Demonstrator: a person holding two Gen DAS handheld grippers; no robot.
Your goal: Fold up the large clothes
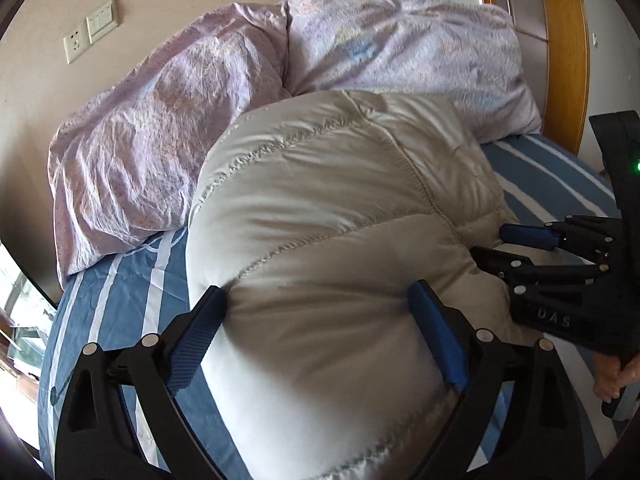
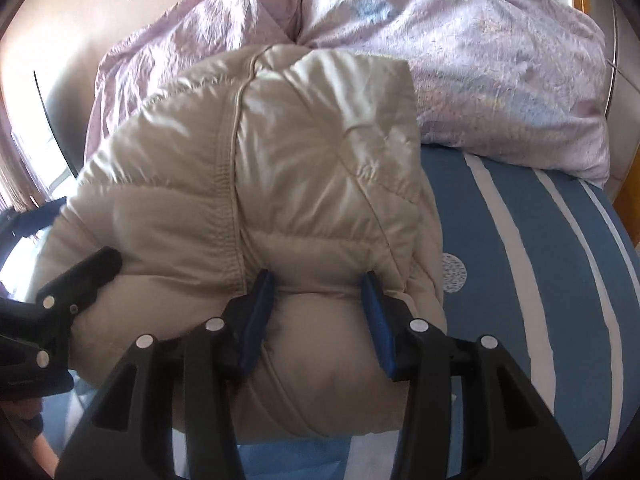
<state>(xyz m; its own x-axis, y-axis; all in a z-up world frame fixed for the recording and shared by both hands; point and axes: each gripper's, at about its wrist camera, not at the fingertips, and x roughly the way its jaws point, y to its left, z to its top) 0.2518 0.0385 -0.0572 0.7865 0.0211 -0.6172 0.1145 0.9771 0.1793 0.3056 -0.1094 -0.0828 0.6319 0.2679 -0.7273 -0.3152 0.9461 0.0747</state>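
A cream quilted puffer jacket (image 1: 328, 208) lies bunched in a thick folded bundle on the bed; it also fills the middle of the right wrist view (image 2: 260, 184). My left gripper (image 1: 316, 300) has its blue-padded jaws spread wide around the bundle's near end, with the puffy fabric bulging between them. My right gripper (image 2: 318, 280) likewise straddles a fold of the jacket, pads pressing its sides. The right gripper also shows at the right of the left wrist view (image 1: 490, 242), against the jacket's edge.
The bed has a blue sheet with white stripes (image 2: 540, 264). A crumpled lilac duvet (image 1: 152, 128) and a lilac pillow (image 2: 480, 60) lie behind the jacket. A beige wall with a socket (image 1: 76, 46) is at left, a wooden headboard (image 1: 568, 60) at right.
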